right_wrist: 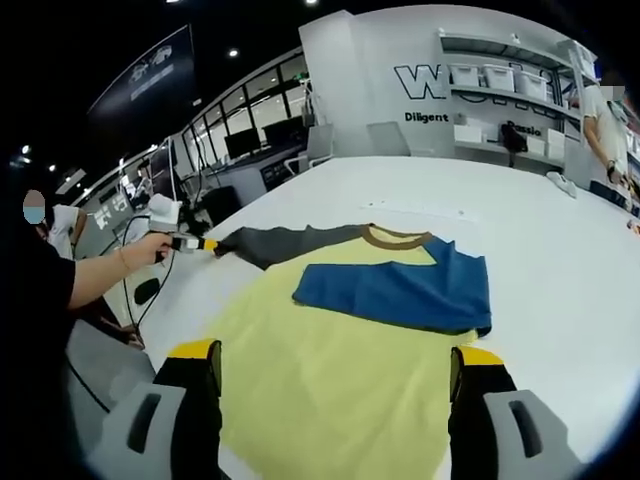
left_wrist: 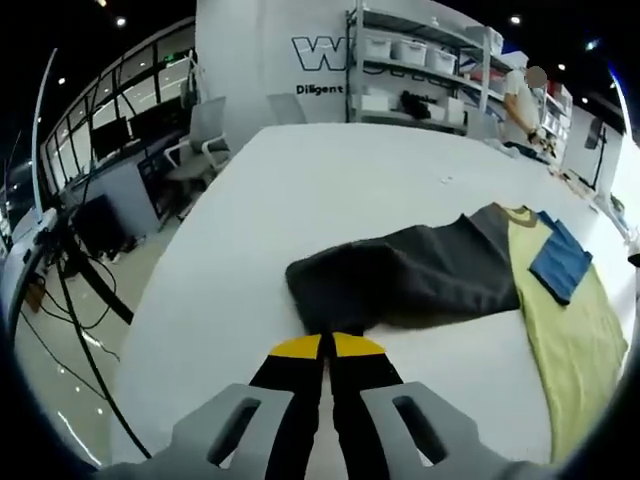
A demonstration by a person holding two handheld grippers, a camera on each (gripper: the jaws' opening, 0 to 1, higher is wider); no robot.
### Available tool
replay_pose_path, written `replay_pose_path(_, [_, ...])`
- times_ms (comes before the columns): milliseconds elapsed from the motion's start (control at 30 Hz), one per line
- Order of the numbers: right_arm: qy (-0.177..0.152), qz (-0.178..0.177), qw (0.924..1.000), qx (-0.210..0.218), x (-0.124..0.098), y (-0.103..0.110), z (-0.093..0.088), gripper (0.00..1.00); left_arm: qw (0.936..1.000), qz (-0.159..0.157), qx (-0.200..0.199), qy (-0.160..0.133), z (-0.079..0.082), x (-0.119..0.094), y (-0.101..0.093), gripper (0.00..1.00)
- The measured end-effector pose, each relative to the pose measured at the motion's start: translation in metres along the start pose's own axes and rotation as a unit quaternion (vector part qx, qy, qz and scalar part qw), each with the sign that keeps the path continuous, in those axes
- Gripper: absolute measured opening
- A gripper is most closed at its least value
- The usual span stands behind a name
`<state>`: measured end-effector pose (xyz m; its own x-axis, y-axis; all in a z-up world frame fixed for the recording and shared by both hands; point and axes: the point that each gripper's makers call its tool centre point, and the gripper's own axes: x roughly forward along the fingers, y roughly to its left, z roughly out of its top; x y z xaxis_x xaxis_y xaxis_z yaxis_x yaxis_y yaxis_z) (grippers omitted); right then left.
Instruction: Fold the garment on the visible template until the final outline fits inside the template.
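Note:
A yellow T-shirt [right_wrist: 330, 370] with a brown collar [right_wrist: 395, 237] lies flat on the white table [right_wrist: 540, 250]. Its blue sleeve [right_wrist: 400, 285] is folded across the chest. The dark grey sleeve [left_wrist: 400, 280] is stretched out sideways, and my left gripper [left_wrist: 327, 345] is shut on its end. In the right gripper view that left gripper [right_wrist: 195, 243] shows at the left, held by a person's hand, pinching the grey sleeve [right_wrist: 290, 243]. My right gripper [right_wrist: 337, 355] stands open above the shirt's lower body, with nothing between its jaws. I cannot make out a template outline.
The table edge [left_wrist: 190, 290] runs along the left, with cables [left_wrist: 80, 300] and floor beyond it. Office chairs [left_wrist: 205, 140] stand at the far end. Shelves with boxes [left_wrist: 410, 70] line the back wall, and a person [left_wrist: 522, 105] stands near them.

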<state>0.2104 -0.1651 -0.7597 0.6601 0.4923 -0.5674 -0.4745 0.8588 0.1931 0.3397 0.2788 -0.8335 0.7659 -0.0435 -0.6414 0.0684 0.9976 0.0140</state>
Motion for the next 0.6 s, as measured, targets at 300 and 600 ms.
replay_pose_path(300, [0.008, -0.002, 1.0, 0.0, 0.0, -0.001, -0.004, 0.93, 0.9994, 0.027, 0.022, -0.007, 0.002, 0.0, 0.028, 0.02])
replay_pose_path(600, [0.01, -0.004, 0.9999, 0.0, -0.001, 0.0, -0.004, 0.93, 0.9991, 0.033, 0.027, -0.002, -0.003, 0.0, 0.039, 0.02])
